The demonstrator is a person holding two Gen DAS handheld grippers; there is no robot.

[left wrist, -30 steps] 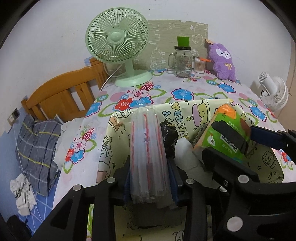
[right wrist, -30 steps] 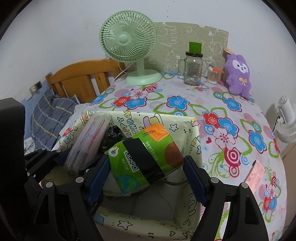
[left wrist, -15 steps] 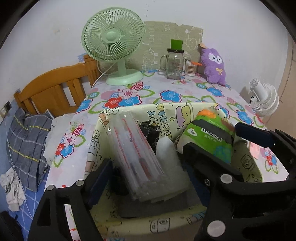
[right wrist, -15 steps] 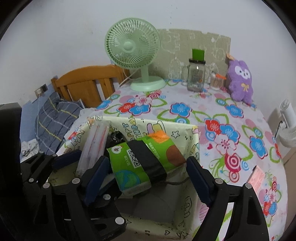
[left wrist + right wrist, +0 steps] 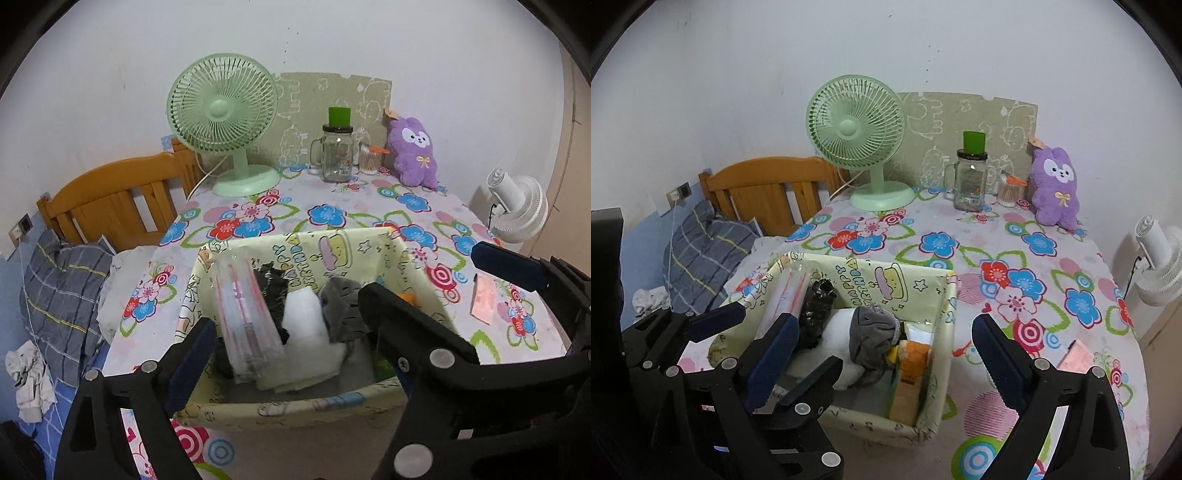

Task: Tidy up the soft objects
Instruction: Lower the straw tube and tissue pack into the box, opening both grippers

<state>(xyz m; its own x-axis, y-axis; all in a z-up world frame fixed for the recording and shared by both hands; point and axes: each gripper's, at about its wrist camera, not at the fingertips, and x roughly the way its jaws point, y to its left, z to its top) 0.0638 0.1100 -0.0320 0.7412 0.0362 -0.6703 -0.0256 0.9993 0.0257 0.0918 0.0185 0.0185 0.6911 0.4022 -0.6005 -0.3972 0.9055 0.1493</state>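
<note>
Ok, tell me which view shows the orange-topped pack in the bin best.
Right wrist view: the orange-topped pack stands exposed against the bin's right wall. In the left wrist view only an orange sliver peeks out behind a black gripper finger.

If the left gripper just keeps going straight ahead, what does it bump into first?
Probably the clear packet standing in the box. The left gripper is open and aimed into the box, with the white cloth beside the packet. Depth is hard to judge.
</note>
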